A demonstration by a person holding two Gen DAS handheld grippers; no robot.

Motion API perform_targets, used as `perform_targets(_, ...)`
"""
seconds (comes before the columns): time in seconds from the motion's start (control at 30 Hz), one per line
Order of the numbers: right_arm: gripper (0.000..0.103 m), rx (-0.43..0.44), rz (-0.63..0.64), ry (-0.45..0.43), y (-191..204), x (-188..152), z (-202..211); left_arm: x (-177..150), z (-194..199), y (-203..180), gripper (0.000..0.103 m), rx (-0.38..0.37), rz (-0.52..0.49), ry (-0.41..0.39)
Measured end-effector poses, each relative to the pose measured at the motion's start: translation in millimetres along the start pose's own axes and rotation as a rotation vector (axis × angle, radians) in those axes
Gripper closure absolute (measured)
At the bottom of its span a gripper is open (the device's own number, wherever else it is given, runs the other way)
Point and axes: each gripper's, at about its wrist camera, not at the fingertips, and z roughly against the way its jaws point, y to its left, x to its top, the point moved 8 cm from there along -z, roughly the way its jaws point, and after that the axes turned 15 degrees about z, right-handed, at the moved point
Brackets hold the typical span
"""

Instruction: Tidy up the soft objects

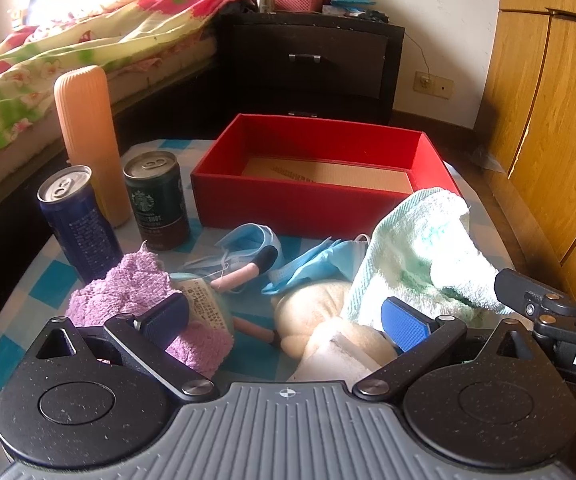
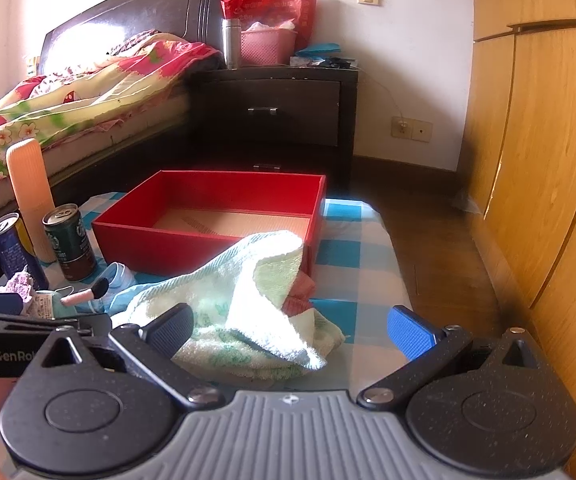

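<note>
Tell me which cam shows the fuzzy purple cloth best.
Left wrist view: the fuzzy purple knitted cloth lies large and close, right at the left tongs' dark left pad, only partly covered by it. The right wrist view catches just a small purple scrap at its left edge, behind the other tool.

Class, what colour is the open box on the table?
Red outside, tan cardboard floor inside; clearest in the left wrist view.

A blue-checked table [image 1: 40,292] carries a red box [image 1: 288,204], two cans [image 1: 156,200], towel [image 1: 419,260], masks [image 1: 256,244].

Two cans [image 1: 76,216] [image 1: 156,200], one red box [image 1: 307,176], two face masks [image 1: 256,244] [image 1: 311,264], one towel [image 1: 419,256]
</note>
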Motion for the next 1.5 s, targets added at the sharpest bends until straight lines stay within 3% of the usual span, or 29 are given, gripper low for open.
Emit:
perform_targets(1.03, 0.018, 0.004, -0.009, 0.005, 1, -3, 0, -4, 1, -3, 0.005, -0.003, -0.028, -0.002)
perform_targets(1.2, 0.018, 0.001, -0.024, 0.013, -5, -6, 1, -16, 6, -3, 0.005, -0.031, -0.089, 0.014)
perform_targets(1.4, 0.018, 0.012, -0.028, 0.041, -12, -15, 0, -41, 12, -7, 0.005, -0.059, -0.238, 0.015)
perform_targets(1.5, 0.018, 0.03, -0.021, 0.051, -9, -16, -1, -46, 11, -9, 0.005, -0.08, -0.252, 0.031)
